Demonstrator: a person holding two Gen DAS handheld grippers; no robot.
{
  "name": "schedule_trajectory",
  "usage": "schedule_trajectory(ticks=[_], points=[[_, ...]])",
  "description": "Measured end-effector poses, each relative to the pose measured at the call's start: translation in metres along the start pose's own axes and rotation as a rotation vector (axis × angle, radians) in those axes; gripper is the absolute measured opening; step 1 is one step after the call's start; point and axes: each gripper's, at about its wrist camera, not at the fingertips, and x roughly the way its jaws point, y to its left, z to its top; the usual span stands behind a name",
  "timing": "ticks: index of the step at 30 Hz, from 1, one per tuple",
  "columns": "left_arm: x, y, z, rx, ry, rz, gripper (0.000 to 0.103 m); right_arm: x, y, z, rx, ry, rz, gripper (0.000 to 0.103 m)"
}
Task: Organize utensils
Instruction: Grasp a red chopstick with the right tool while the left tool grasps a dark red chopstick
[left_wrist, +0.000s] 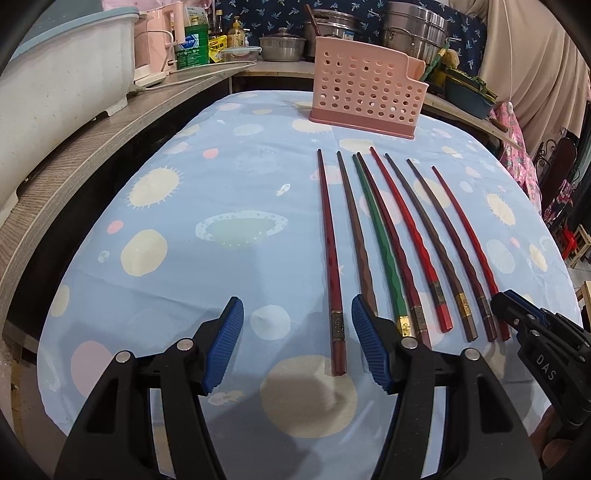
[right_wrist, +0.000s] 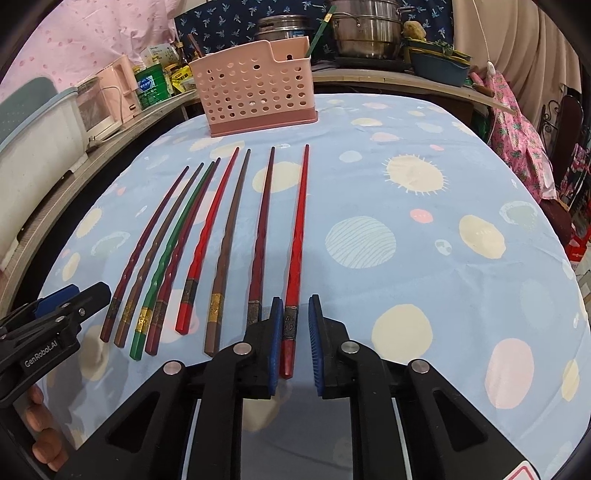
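Several chopsticks lie side by side on the blue patterned tablecloth (left_wrist: 221, 177): dark red, brown, one green (left_wrist: 380, 236), bright red. A pink perforated utensil holder (left_wrist: 365, 88) stands at the far edge; in the right wrist view (right_wrist: 255, 83) it holds one green chopstick (right_wrist: 320, 27). My left gripper (left_wrist: 297, 332) is open, its jaws either side of the leftmost dark red chopstick's (left_wrist: 330, 258) handle end. My right gripper (right_wrist: 295, 332) is partly open around the handle of the rightmost bright red chopstick (right_wrist: 297, 240), pads not touching it.
A wooden counter (left_wrist: 74, 147) runs along the left with a white tub (left_wrist: 55, 74), pink kettle, bottles. Steel pots (left_wrist: 413, 29) and a blue basin (right_wrist: 437, 66) stand behind the holder. The cloth right of the chopsticks (right_wrist: 443, 221) is bare.
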Motion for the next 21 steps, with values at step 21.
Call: schedule_trajectory(ticks=[21], points=[[0.0096,-0.0049,-0.0104,0.038,-0.017,0.044,0.056,-0.0036,-0.0111,-0.0041,0.022,-0.006,0.016,0.006]])
